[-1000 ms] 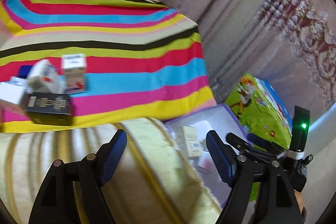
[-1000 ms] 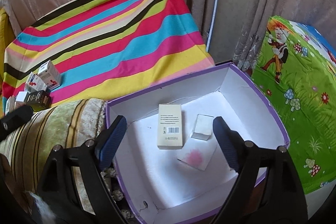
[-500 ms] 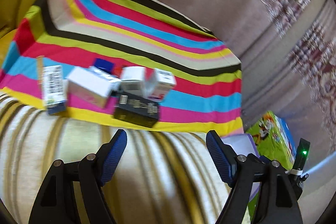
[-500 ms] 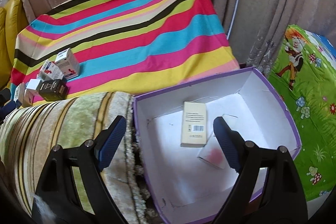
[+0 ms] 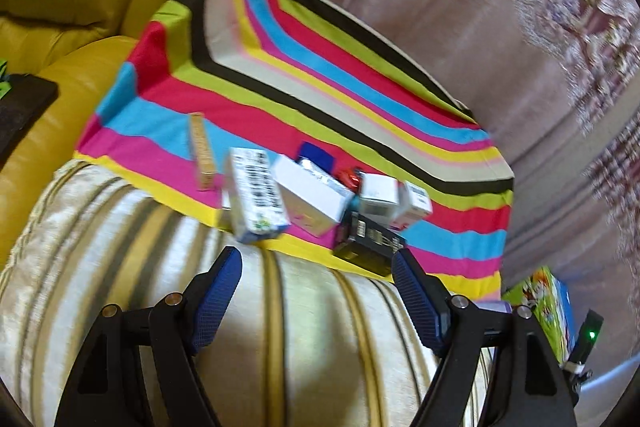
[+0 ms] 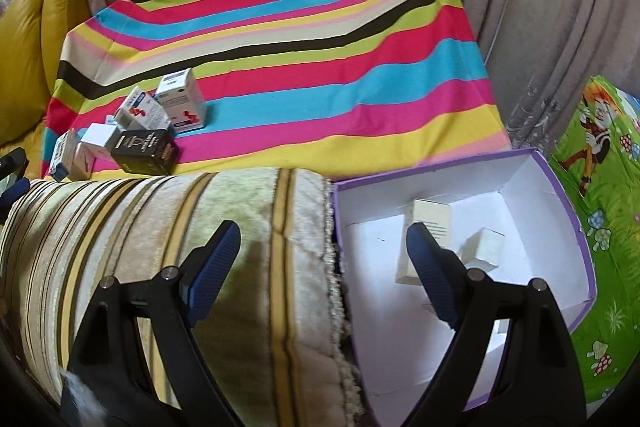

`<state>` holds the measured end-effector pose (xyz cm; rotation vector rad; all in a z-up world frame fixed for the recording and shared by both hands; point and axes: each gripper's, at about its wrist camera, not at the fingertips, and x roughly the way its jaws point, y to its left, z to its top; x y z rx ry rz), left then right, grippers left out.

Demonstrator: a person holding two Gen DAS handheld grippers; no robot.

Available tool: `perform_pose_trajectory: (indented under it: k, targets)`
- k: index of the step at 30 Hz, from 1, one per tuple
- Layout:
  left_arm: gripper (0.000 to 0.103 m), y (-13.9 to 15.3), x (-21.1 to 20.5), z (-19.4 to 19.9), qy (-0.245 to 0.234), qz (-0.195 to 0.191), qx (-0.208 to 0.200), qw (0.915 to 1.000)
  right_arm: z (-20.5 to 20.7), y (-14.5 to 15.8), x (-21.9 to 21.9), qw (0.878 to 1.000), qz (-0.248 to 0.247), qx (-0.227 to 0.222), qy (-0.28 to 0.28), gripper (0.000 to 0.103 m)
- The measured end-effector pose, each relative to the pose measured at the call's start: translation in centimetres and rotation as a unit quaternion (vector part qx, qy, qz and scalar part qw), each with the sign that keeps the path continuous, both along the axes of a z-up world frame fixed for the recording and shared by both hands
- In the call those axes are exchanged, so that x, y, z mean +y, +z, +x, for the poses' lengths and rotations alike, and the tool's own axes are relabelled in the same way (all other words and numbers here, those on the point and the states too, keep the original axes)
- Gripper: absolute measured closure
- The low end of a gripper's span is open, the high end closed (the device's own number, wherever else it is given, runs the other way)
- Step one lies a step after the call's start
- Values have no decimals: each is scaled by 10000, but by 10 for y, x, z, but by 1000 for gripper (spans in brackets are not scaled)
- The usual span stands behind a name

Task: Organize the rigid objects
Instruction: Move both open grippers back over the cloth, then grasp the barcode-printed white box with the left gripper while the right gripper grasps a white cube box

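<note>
While both jaws stand spread and empty, the boxes (image 5: 312, 195) crowd the striped cloth's (image 5: 360, 99) near edge.

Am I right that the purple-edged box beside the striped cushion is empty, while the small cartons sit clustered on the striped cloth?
Not quite: the purple-edged box is not empty. The right wrist view shows a tall pale carton and a small white box inside it. The small cartons do sit clustered on the striped cloth.

Cluster of small boxes (image 6: 132, 131) sitting on cloth (image 6: 320, 67) at 10 o'clock; cushion (image 6: 180, 247) lying before it; open carton (image 6: 560, 211) at 4 o'clock holding two boxes (image 6: 432, 223)
</note>
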<state>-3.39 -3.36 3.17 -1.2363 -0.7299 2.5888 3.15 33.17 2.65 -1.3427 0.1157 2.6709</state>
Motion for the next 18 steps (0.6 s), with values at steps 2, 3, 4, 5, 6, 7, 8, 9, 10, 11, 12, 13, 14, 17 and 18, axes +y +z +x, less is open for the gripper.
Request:
perform_pose_trajectory:
  k: [2,3,4,5,6,7,8,9,10,11,12,13,14,17,18]
  targets:
    - [26,-2,-4,-5,75,-47,-96,9999,-3,-1,-3,10000,-18,-11,35,16]
    - [26,-3,-4,-8,91,-88,-147,9998,-5,-1,-6,10000,-30,-24,66,16]
    - [27,-4,-5,-10,108,-123,-197,9997,-6,-2,-8,9999,-35,-36,96,16]
    - [28,-5,-4,-15,129,-171,-259,9994,-8,-2,-10,9999,-33,-42,122,16]
    - [29,-6,-4,-18,137,-214,-300,9992,-9,-1,-14,9999,-21,-40,163,16]
    - [30,-8,-3,-23,143,-270,-355,9989,-10,-1,-16,9998,-9,-32,196,16]
    - [31,-9,-2,-27,147,-316,-398,9986,-12,0,-20,9997,14,-27,244,16]
    - [31,-11,-2,-31,157,-368,-453,9982,-14,0,-23,9995,51,-25,297,16]
    - [31,-13,0,-37,179,-434,-536,9975,-15,0,-26,9994,78,-22,336,16]
    - [31,-15,0,-42,195,-472,-581,9970,-18,1,-30,9992,117,-17,389,16]
    - [31,-17,1,-46,226,-540,-638,9962,-20,1,-32,9990,143,-15,422,16]
    - [31,-19,1,-51,250,-610,-685,9955,-22,2,-35,9988,178,-10,463,16]
    - [31,-21,2,-55,288,-682,-734,9946,-24,2,-37,9986,198,-7,484,16]
    - [35,-25,5,-66,353,-886,-825,9920,-32,4,-46,9980,256,28,576,16]
    - [36,-26,5,-69,391,-961,-848,9910,-35,5,-50,9977,280,51,622,16]
